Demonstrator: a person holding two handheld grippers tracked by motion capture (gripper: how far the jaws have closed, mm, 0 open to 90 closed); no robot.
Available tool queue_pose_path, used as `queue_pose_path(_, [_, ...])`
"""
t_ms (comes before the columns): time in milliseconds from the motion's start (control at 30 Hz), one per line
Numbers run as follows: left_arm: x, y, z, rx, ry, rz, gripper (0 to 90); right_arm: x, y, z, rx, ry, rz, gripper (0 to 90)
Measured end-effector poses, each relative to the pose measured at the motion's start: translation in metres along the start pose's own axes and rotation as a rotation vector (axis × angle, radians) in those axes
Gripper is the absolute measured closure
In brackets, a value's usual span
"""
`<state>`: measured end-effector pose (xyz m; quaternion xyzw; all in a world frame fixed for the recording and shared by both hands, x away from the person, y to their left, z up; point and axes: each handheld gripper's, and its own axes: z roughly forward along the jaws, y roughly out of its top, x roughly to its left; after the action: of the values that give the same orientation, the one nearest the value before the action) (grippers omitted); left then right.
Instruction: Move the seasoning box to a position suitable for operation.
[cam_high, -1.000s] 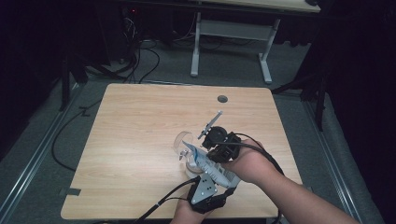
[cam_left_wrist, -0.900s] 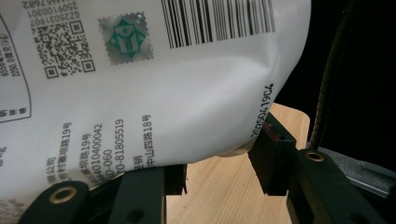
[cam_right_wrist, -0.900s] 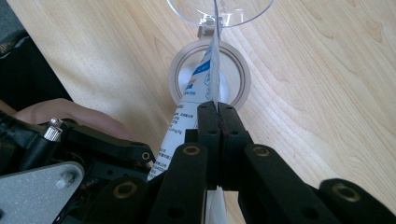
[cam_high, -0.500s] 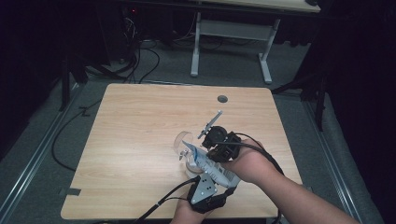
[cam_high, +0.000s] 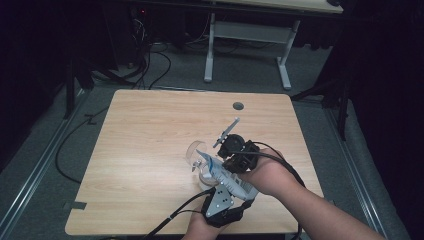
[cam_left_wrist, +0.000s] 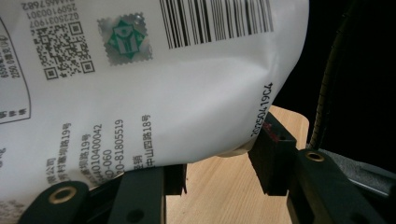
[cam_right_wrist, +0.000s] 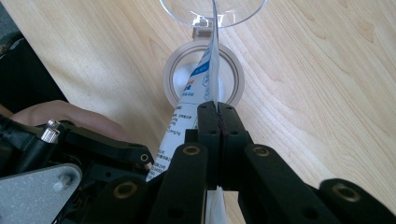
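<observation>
**Pouch held steady over the open jar, no movement this second**

Nothing is shifting out here. Compared with a second ago, both hands sit in the same spot over the near right part of the wooden table (cam_high: 150, 150), and neither grip has changed. To me that reads as a held pour, or a pause just before one, rather than a fresh move.

The white printed pouch (cam_left_wrist: 163, 93) hangs tilted between the two grippers. Its narrow end dips into the mouth of the small round jar (cam_right_wrist: 236, 77), which stands on the table just ahead of the hands. The jar's clear hinged lid (cam_right_wrist: 243, 14) is flipped back, away from the pouch.

Now the fingers. The left gripper (cam_left_wrist: 223, 161) has its jaws about half spread, clamped around the pouch's plump body, barcode side up. The right gripper (cam_right_wrist: 218, 109) is pinched fully together on the pouch's thin flat edge, just above the jar's mouth.

Whether anything is flowing out, I can't tell.
</observation>
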<state>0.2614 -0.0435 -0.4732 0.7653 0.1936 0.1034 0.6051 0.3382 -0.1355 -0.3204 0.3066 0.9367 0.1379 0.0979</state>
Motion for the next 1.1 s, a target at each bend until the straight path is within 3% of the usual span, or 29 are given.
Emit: queue_pose_path(1100, [0.0042,0.0043,0.0057,-0.007,-0.012,-0.007,60.5,-0.0031,0.0017,0.0009,-0.007,0.0,0.003,89.8])
